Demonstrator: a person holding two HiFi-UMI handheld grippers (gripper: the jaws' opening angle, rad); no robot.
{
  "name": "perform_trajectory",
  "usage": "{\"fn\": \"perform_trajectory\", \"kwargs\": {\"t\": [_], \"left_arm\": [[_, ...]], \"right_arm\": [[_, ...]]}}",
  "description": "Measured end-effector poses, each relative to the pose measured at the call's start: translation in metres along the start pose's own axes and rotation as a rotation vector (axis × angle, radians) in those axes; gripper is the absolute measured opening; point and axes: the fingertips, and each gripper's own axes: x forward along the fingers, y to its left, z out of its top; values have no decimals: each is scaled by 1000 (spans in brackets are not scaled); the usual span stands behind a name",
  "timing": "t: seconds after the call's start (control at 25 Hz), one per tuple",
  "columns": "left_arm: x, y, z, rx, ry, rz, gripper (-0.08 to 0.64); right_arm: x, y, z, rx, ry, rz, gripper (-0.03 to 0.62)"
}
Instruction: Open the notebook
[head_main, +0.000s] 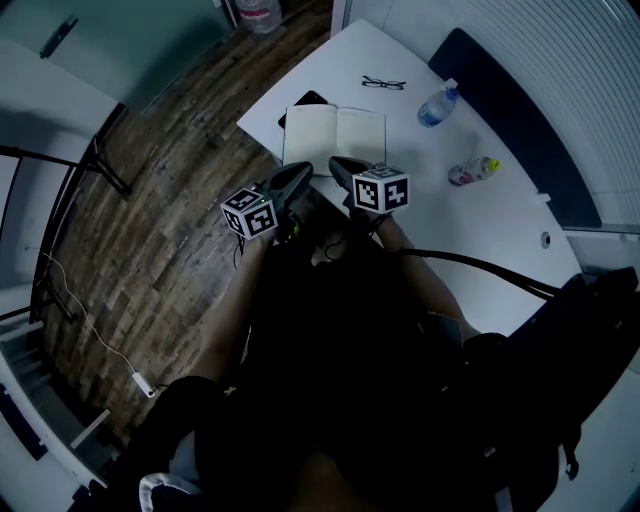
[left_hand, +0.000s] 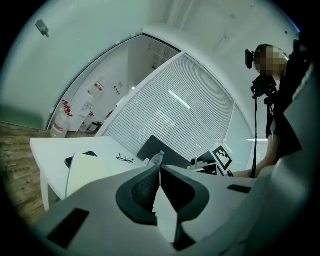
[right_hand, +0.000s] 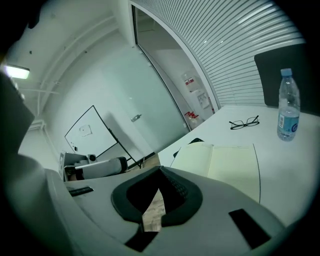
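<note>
Looking at the head view: got the left gripper (head_main: 303, 171) and right gripper (head_main: 338, 163) side by side just above frame centre, close together at the tips, both aimed up-frame at the near edge of the white table (head_main: 480, 235). Holding the left one roughly level and the right one tipped down a bit. Checked each gripper view too: seeing jaws pinched fully together on both, with nothing caught between them, so empty claws all round.

Found the notebook (head_main: 335, 135) just up-frame of the tips, upper middle of the picture, sitting near the table's corner. Already lying open and flat, showing two plain cream pages with a crease down the middle. Can't make out any writing on them. Also spotted a dark flat thing (head_main: 310, 98) poking out past its far edge, glasses (head_main: 384, 83) further up-frame, and a water bottle (head_main: 437, 104) off to the upper right.
</note>
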Motion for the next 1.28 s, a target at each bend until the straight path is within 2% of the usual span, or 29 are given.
{"fn": "perform_trajectory", "kwargs": {"t": [0.2, 0.56, 0.72, 1.0, 1.28], "left_arm": [[-2, -37, -28, -1, -34, 41, 26], [-3, -105, -71, 15, -56, 66, 23], [-8, -130, -78, 54, -64, 67, 23], [-26, -148, -91, 47, -89, 60, 18], [-44, -154, -91, 19, -111, 77, 18]], "right_arm": [[-41, 10, -19, -36, -6, 53, 8], [-107, 20, -59, -31, -27, 124, 8], [-122, 30, -66, -35, -56, 149, 8], [-137, 49, -78, -111, -77, 124, 8], [-146, 66, -84, -134, -77, 107, 8]]}}
